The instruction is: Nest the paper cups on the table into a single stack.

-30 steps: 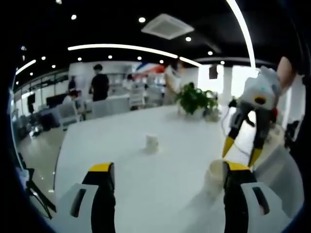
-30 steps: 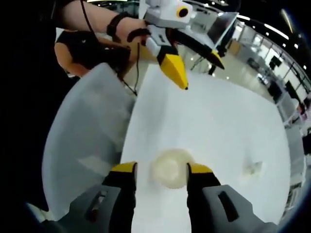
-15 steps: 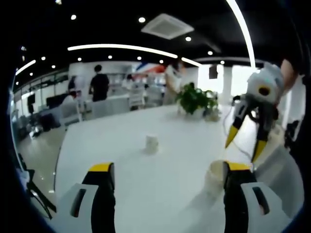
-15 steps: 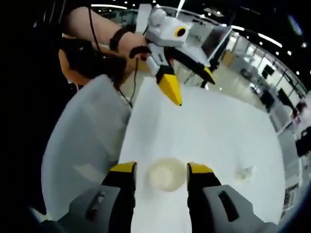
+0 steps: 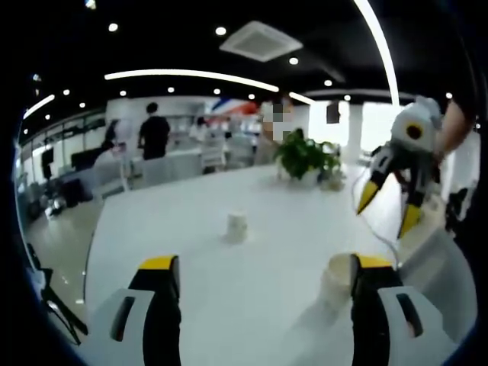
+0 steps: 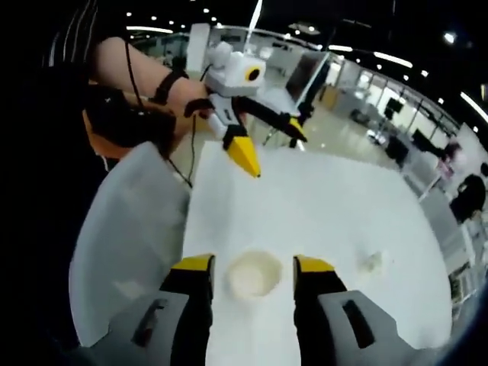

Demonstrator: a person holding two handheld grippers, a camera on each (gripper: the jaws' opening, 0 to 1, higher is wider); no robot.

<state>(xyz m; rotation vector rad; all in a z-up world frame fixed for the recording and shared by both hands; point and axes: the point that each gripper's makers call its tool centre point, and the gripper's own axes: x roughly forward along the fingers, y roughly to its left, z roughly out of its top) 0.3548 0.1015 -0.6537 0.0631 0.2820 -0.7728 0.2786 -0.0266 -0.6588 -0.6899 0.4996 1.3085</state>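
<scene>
Round white paper cup [image 6: 255, 274]; smooth table [image 6: 335, 206]

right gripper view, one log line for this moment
right claw: open, straddling near cup | left claw: open, raised | far cup: alone on table

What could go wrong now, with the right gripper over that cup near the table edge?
The near white paper cup stands loose between the open right gripper fingers, close to the white table edge; an off-centre close might tip it or push it off. The far small white paper cup sits well away, so carrying risks a slip.
</scene>
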